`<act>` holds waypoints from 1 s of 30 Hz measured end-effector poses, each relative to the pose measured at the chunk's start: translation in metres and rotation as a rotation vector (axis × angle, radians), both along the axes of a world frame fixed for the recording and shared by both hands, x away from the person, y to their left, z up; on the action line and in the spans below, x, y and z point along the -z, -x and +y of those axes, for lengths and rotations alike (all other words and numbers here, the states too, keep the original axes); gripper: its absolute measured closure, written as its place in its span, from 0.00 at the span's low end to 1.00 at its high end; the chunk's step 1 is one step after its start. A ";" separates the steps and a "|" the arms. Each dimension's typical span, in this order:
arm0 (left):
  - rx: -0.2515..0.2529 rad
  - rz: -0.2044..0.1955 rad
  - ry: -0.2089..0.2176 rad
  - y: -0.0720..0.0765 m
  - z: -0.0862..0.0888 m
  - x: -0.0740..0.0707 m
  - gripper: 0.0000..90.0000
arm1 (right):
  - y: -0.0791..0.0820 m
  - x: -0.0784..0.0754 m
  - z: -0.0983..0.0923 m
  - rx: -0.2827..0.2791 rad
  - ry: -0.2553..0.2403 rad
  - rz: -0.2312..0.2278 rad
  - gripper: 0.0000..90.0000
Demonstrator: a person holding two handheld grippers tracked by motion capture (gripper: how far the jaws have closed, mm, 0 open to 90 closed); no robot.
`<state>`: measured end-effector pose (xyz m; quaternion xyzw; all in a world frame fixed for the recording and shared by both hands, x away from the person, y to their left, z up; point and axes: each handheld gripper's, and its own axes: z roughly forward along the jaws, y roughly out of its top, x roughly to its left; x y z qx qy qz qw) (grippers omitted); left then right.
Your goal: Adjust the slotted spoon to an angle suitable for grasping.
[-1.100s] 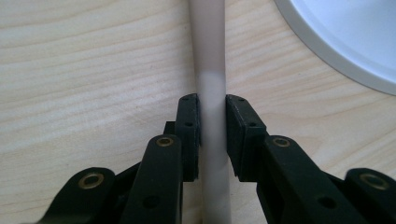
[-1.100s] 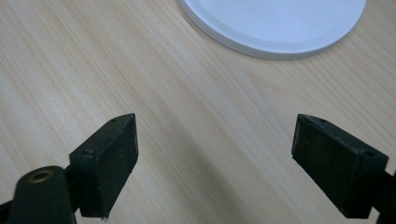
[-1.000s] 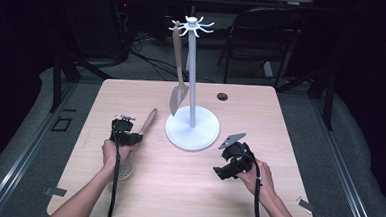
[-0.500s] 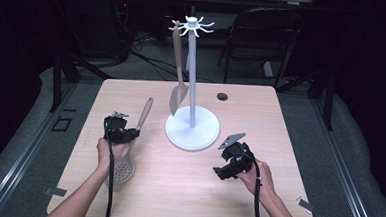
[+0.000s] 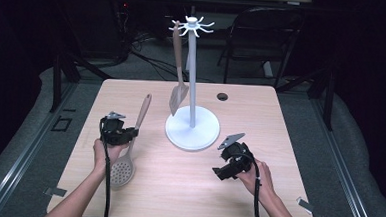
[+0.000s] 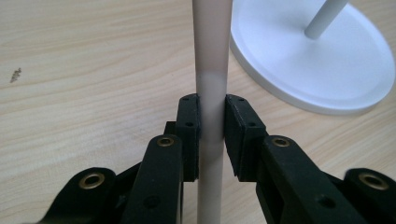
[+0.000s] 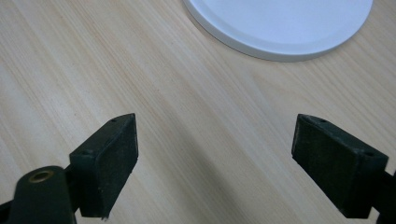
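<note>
1. The left gripper (image 5: 129, 133) pinches the handle of the slotted spoon (image 5: 129, 146) between its jaws. The grip sits at mid-handle, with the perforated bowl low near the bench (image 5: 290, 128) and the handle's end tilted up toward the stand (image 5: 192, 88). With so much length on either side of the pads, the spoon may pivot in the jaws as it lifts.
2. In the left gripper view the handle (image 6: 212, 93) runs straight up between the pads, touching both. It is round and smooth, so I judge it can slide down through the grip.
3. The stand's base (image 6: 317, 60) lies just beside the handle. A swing of the spoon could knock the pole or the spatula (image 5: 179, 72) already hanging from a hook.
4. The hooks at the top are small, so the handle's end could miss 1 and drop.
5. The right gripper (image 5: 226, 164) rests with jaws spread wide over bare bench (image 7: 196, 140), holding nothing, near the base but not steadying it.
</note>
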<state>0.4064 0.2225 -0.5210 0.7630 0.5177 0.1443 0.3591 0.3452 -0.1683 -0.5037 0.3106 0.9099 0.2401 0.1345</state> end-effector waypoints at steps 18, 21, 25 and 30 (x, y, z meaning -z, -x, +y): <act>0.016 0.230 -0.166 -0.035 -0.019 0.032 0.85 | -0.001 0.003 0.001 0.001 0.004 0.012 0.16; 0.021 0.255 -0.190 -0.038 -0.021 0.030 0.85 | -0.002 0.003 0.001 -0.001 0.006 0.020 0.16; 0.045 0.300 -0.247 -0.045 -0.025 0.026 0.84 | -0.002 0.005 0.002 -0.002 0.001 0.018 0.16; 0.064 0.346 -0.311 -0.053 -0.033 0.026 0.82 | -0.002 0.005 0.003 0.001 -0.008 0.015 0.16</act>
